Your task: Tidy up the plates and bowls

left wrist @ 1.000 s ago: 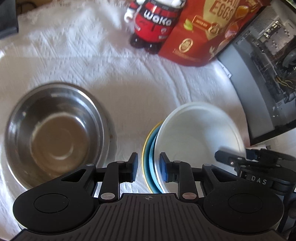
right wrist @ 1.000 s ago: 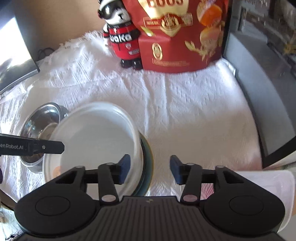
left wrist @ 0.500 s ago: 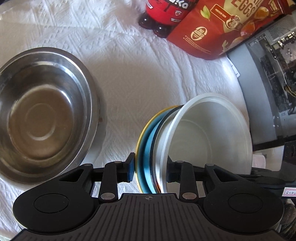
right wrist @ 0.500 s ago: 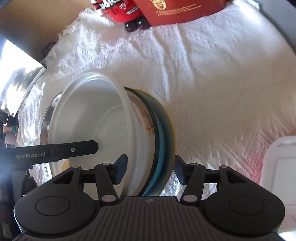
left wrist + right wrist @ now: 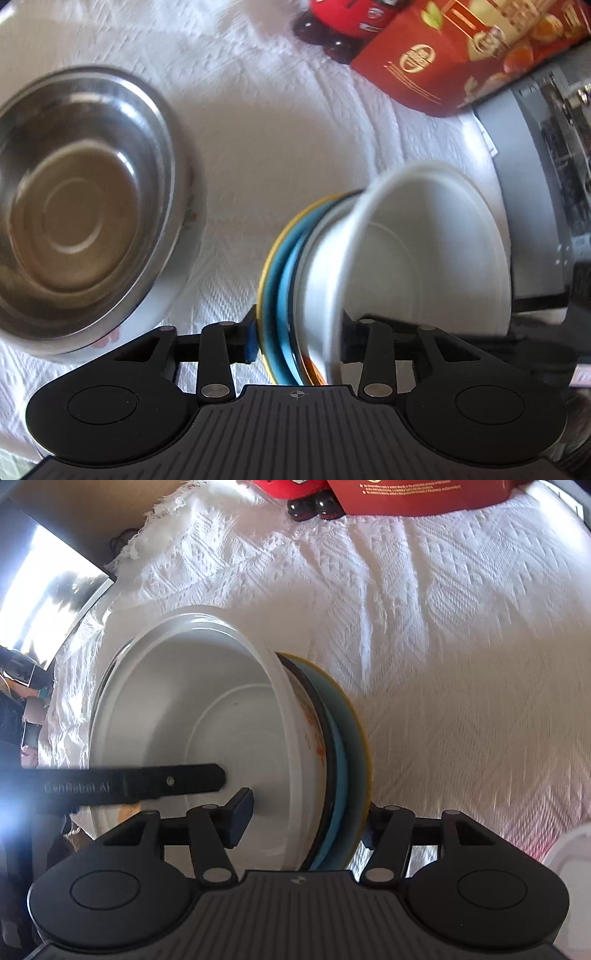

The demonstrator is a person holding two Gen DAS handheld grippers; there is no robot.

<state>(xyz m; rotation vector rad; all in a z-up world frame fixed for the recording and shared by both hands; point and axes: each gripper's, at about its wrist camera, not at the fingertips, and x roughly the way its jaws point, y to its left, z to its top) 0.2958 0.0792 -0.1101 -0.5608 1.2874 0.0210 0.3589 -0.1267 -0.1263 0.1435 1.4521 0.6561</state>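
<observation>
A stack of dishes is held up on edge between my two grippers: a white bowl [image 5: 424, 258] nested on a blue plate [image 5: 286, 273] with a yellow rim. My left gripper [image 5: 297, 341] is shut on one side of the stack. My right gripper [image 5: 306, 823] is shut on the opposite side, where the white bowl [image 5: 207, 716] and blue plate [image 5: 347, 753] also show. The left gripper's finger [image 5: 147, 781] reaches across inside the bowl. A steel bowl [image 5: 74, 206] rests on a flowered plate [image 5: 184, 236] on the cloth to the left.
A white textured cloth [image 5: 443, 635] covers the table. A red toy figure [image 5: 343, 26] and a red snack bag [image 5: 461, 55] stand at the back. A grey appliance [image 5: 543, 177] is at the right. A white container [image 5: 572, 856] sits at the right edge.
Both grippers have closed on the bowl-and-plate stack and tilted it from flat up onto its edge, lifting it off the cloth. The steel bowl has not moved.
</observation>
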